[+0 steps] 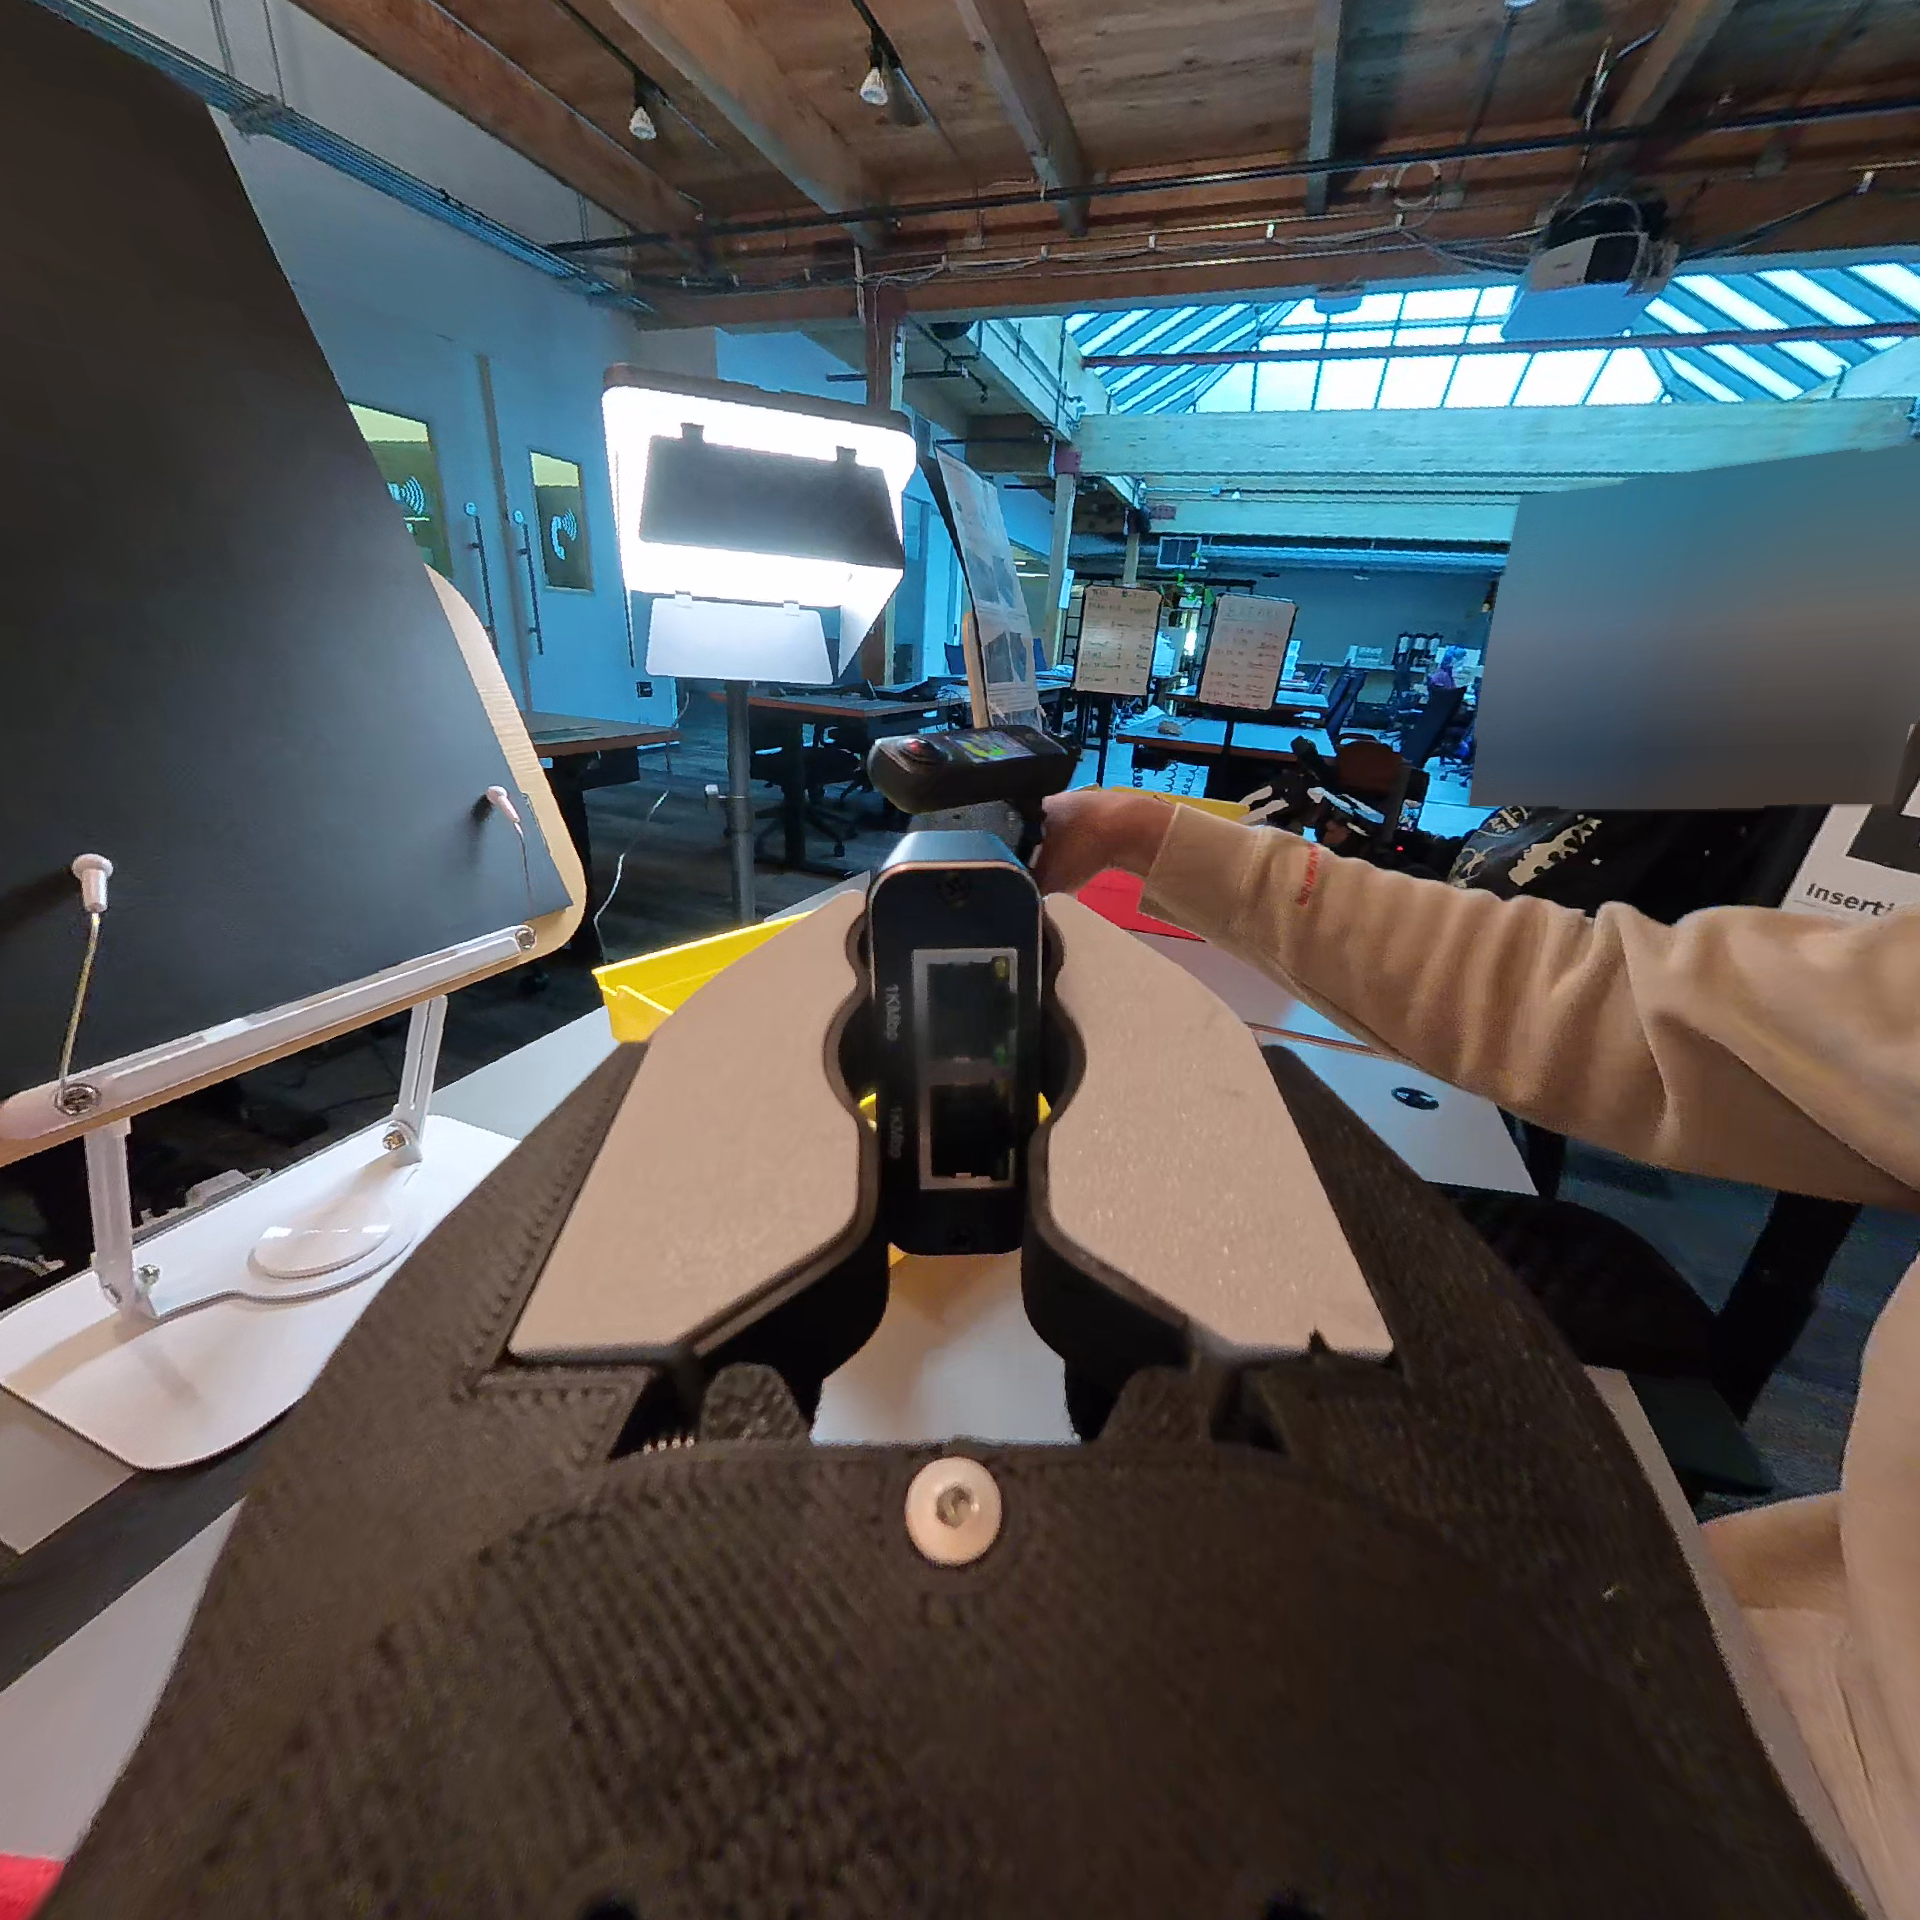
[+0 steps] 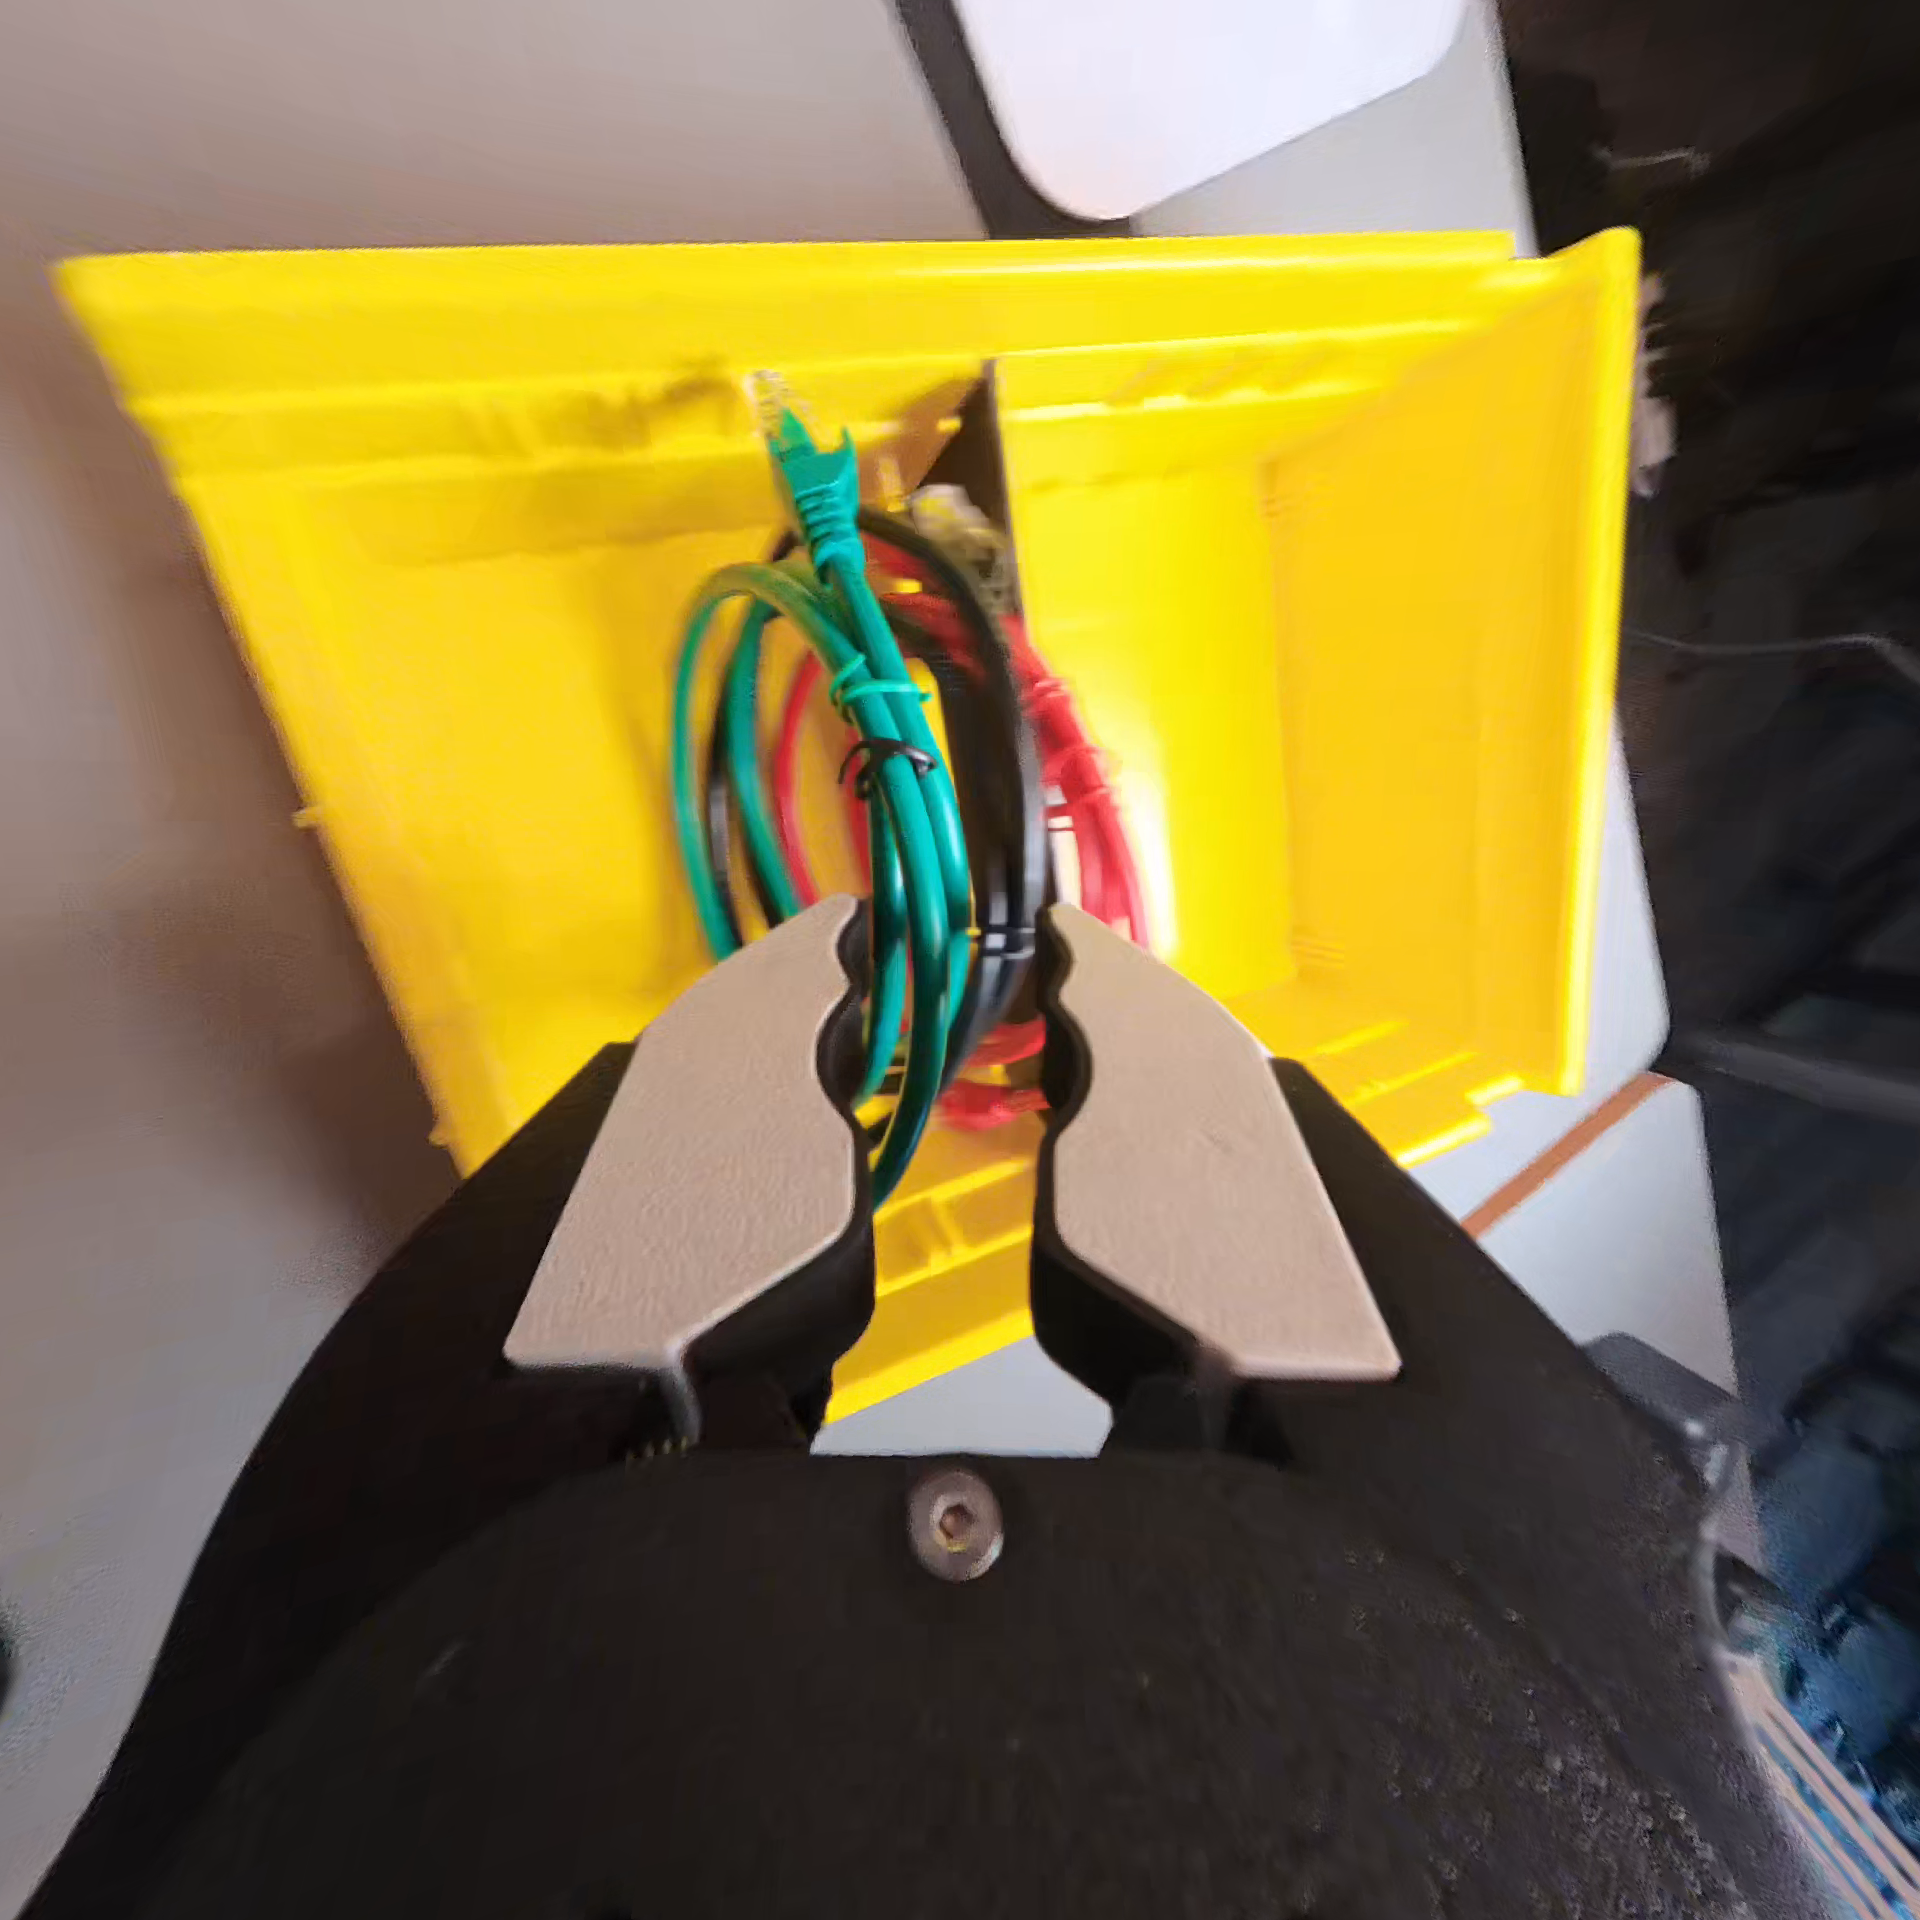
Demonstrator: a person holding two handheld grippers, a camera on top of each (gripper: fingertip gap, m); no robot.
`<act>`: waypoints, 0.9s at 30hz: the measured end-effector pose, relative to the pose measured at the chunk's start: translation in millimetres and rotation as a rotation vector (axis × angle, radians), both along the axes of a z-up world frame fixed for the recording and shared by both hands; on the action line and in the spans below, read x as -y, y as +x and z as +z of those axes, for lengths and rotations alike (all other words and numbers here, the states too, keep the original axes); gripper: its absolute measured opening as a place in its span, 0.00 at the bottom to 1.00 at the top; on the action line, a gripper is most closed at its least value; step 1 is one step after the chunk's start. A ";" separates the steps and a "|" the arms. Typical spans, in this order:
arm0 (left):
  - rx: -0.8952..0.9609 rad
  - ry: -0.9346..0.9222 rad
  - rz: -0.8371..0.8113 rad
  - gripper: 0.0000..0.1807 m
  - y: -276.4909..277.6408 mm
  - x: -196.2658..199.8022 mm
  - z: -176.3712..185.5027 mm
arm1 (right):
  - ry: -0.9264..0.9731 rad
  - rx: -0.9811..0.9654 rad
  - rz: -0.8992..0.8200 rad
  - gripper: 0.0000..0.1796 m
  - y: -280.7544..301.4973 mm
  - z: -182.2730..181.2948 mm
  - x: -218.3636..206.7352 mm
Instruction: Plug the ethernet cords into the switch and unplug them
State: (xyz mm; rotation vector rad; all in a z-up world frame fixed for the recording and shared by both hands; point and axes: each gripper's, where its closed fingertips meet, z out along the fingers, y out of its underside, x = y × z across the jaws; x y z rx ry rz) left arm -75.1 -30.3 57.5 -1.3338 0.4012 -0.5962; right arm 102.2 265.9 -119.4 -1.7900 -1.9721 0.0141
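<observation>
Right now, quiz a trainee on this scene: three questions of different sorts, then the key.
1. True or false: the switch clamped in the left gripper has a cord plugged into a port.
2. Which cord bundles sit between the fingers of the right gripper? A) green, black and red B) blue and white C) only orange
3. Fill in: the cords hang over a ____ bin.

Key:
1. False; both ports visible are empty.
2. A
3. yellow
</observation>
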 end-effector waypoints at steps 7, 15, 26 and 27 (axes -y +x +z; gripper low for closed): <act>0.015 -0.038 -0.019 0.14 -1.2 -8.0 -10.5 | 0.208 -0.274 -0.036 0.24 -26.0 59.8 -18.9; 0.058 -0.135 -0.051 0.14 10.8 -21.9 -29.9 | 0.248 -0.668 0.263 0.26 -72.4 131.0 107.8; 0.265 -0.434 -0.135 0.14 57.3 -47.2 -76.5 | 0.476 -0.625 0.574 0.45 -127.4 87.8 249.8; 0.272 -0.456 -0.139 0.14 62.8 -49.1 -81.7 | 0.481 -0.600 0.578 0.46 -131.5 81.0 251.9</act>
